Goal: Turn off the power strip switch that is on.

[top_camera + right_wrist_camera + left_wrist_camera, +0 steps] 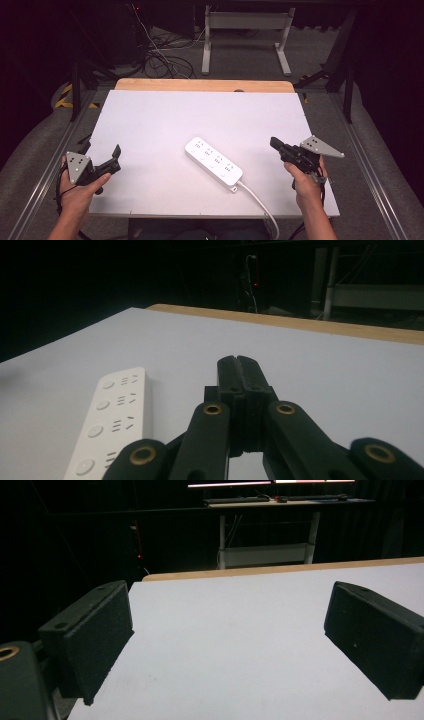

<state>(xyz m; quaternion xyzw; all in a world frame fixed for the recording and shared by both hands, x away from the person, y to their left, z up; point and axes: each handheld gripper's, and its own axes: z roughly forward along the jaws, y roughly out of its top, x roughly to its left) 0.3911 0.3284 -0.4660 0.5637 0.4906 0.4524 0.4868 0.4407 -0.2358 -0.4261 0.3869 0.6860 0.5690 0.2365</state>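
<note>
While both hands wait at the near edge of the white table (pixel 150 120), the one thing on it is a white power strip (pixel 213 163), lying a little right of the middle and close to the person. Nearest the camera in the high view, its white cable (pixel 257 200) runs off the near edge between the two forearms. The left gripper (pixel 116 159) is held low at the near-left corner with its jaws spread wide; its own view looks between the two black pads across bare tabletop, with nothing caught between them. The right gripper (pixel 274 142) sits at the near-right side, and its own view shows the two jaws pressed flat together (pixel 237 371), holding nothing.

Between the two, the strip's long axis runs on a diagonal: the cabled end points toward the person's right, the free end angles away toward the far left. In the right gripper view the strip (pixel 112 422) lies just beside the jaws, low and to their left, its row of sockets running alongside them. By my reading the right gripper is the nearer one, especially to the cabled end, though it would have to open first. Beyond the strip the table is bare up to its wooden far edge (pixel 200 85), with a dark floor and tangled cables (pixel 160 55) behind.
</note>
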